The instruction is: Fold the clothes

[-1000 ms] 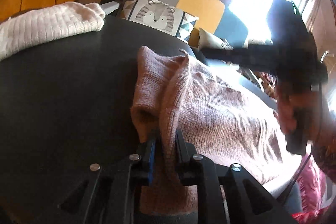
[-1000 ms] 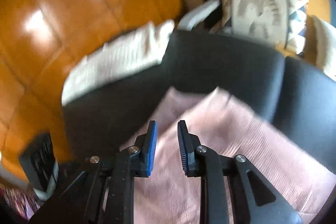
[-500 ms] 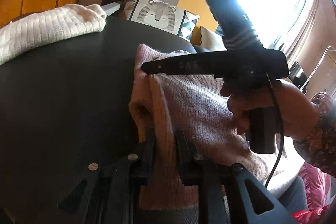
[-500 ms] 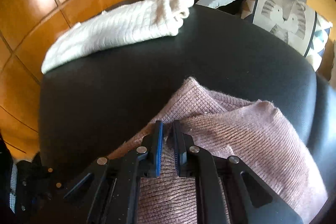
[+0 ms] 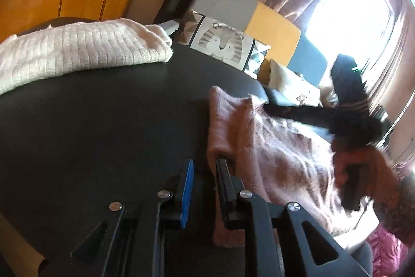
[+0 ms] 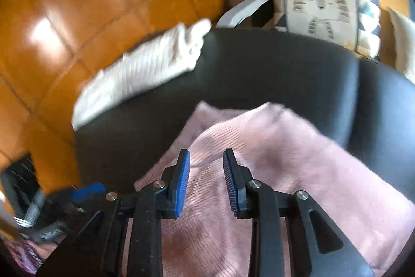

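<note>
A wide black leather-like seat (image 5: 103, 126) fills both views and carries the clothes; it is padded, with a seam dividing it on the right in the right wrist view. Behind it stand glossy orange wood panels (image 6: 77, 4), a pale wall, a square cushion printed with a striped tiger (image 5: 220, 43), a grey-and-yellow chair back (image 5: 233, 1) and a bright curtained window (image 5: 358, 17).

The dusty-pink knitted sweater (image 6: 259, 160) lies rumpled on the near right part of the seat, its folded edge standing up beside the left gripper (image 5: 203, 168). That gripper's jaws stand apart with only dark seat between them, the knit just right of the right jaw. The right gripper (image 6: 206, 160) hovers over the sweater; its jaws have just been opening and hold nothing. A folded cream ribbed sweater (image 5: 77, 48) rests at the far left edge.

The right wrist view is motion-blurred. In the left view the hand (image 5: 363, 168) holding the right gripper is smeared, and window glare washes out the far right.
</note>
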A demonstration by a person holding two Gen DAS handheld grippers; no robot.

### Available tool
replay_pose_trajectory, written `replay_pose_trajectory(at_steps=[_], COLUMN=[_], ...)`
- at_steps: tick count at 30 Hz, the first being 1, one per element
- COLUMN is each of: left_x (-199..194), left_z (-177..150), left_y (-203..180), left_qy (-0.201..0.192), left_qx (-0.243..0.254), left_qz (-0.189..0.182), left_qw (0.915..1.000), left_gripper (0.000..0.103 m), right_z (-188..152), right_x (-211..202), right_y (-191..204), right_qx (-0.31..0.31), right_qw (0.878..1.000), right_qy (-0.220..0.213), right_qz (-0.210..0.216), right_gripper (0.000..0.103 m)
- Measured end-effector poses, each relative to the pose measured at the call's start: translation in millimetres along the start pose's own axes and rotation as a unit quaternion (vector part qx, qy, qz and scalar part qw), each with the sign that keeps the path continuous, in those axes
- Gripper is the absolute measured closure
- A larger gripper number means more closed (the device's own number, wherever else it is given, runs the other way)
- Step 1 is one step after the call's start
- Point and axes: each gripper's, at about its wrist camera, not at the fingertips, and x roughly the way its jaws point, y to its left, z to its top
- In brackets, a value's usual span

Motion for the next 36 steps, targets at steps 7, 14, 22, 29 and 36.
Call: replay_pose_trajectory(at_steps=[7,14,22,29,36], left_x=[1,52,98,94,67], left_z=[7,17,34,35,51], left_y=[-54,-107,-69,-60,-75], left_qy=[-0.001,0.025,0.05,0.05,0.037], left_qx=[0.104,0.198,0.119,0.097,0.109], left_qz=[-0.026,-0.015,0.024,0.013,-0.019], left_qw=[0.9942,0.9797,0.9914,0.994,0.9931], left_gripper=[0.086,0.086,0.086,0.086,0.086], right_z=[4,-30,-101,-128,-138], right_x=[22,-88,-129,-136,-217], right_y=[9,-27,-67,-98,-110], right_qx=[-0.008,0.082,0.108,0.146,0.131], right_qw=[1.0,0.991,0.988,0.982,0.975], right_qy=[0.016,-0.103,-0.08,-0.1,-0.165], right_qz=[-0.014,0.009,-0.074,-0.063,-0.075], right_gripper=[0.067,0.067,0.067,0.067,0.053])
